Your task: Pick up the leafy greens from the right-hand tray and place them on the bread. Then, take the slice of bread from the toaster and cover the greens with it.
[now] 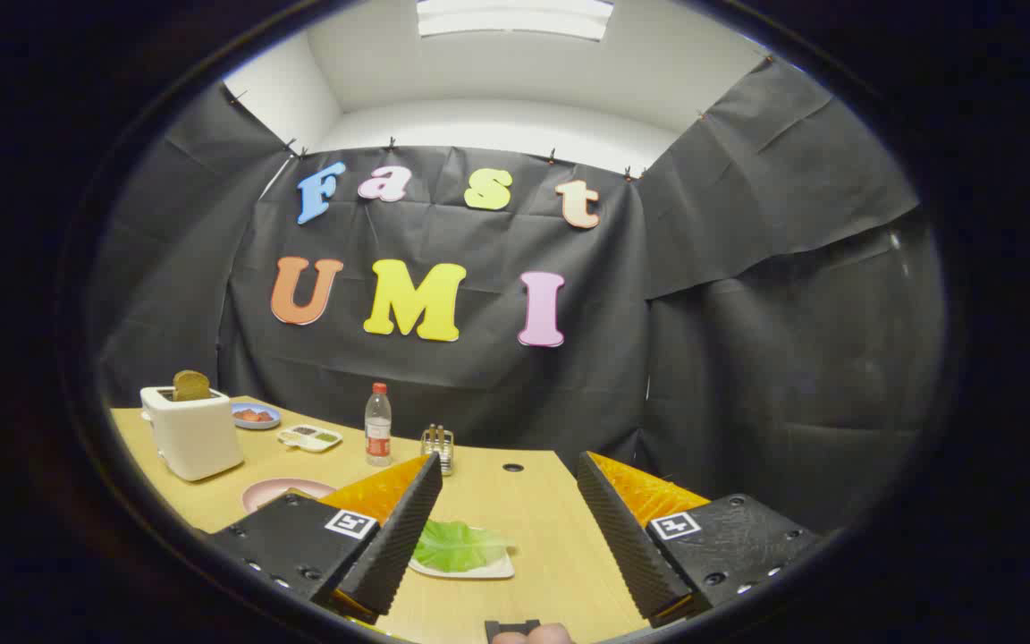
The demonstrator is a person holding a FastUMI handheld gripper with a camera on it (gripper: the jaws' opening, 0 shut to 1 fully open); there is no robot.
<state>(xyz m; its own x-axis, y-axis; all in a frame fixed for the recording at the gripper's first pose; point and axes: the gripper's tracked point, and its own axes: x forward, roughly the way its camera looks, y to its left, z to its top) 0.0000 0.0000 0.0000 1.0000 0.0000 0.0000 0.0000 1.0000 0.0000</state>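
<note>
Leafy greens lie on a tray on the wooden table, between the gripper's wide-open jaws.

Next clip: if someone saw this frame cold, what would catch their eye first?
Probably the open claw, its two fingers spread wide over the wooden table and holding nothing. Between them, nearer the left finger, the leafy greens lie on a white tray. Farther off to the left stands the white toaster with a slice of bread poking up from its slot.
</note>
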